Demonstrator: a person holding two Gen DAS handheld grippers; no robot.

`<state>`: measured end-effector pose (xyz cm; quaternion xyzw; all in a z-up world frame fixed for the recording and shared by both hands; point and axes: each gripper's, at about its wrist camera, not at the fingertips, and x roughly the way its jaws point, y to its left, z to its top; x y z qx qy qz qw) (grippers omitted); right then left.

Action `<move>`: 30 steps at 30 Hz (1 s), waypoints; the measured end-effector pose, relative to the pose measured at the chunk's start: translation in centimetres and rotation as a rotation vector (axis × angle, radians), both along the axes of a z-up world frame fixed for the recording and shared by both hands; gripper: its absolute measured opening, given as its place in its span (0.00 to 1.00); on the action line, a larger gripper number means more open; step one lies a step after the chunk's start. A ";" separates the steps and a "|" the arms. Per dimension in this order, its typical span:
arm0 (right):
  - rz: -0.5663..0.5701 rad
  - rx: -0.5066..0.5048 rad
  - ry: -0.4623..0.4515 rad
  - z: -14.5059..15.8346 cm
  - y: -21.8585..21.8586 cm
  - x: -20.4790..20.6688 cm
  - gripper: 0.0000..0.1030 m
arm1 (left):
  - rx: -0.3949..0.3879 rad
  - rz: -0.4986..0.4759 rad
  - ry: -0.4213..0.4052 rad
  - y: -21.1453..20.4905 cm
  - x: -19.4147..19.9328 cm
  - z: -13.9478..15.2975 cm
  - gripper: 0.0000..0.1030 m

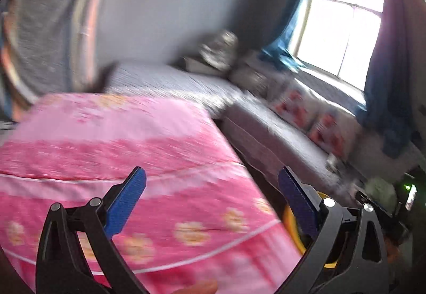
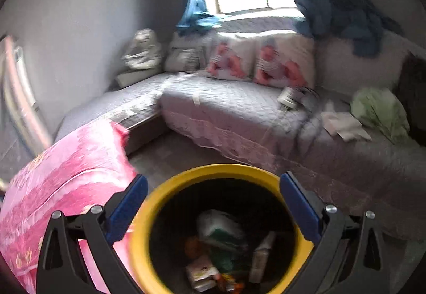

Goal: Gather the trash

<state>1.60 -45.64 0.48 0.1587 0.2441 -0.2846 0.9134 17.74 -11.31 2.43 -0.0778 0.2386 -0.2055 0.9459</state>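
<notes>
The left tongs (image 1: 211,188) gape wide and empty above the pink quilt (image 1: 111,150). The right tongs (image 2: 213,196) gape empty over the yellow-rimmed bin (image 2: 159,195). Crumpled white paper (image 2: 343,122) and a green bag (image 2: 380,110) lie on the sofa, ahead and right, nearer the right hand.

No text, label, brand, number or sign can be read in either view. The packets (image 2: 213,248) lying in the yellow-rimmed bin (image 2: 141,216), at the lower middle of the right wrist view, carry print, but blur leaves it illegible.
</notes>
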 end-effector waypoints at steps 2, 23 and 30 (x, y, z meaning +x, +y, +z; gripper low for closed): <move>0.067 -0.040 -0.043 1.2 3.2 0.6 0.93 | 0.008 0.076 -0.023 3.3 -1.0 0.6 0.92; 0.494 -0.124 -0.286 6.2 24.0 -2.5 0.93 | 0.044 0.429 -0.243 14.6 -15.7 1.4 0.92; 0.495 -0.126 -0.268 5.2 24.5 -3.3 0.93 | 0.041 0.442 -0.256 13.8 -16.7 1.0 0.92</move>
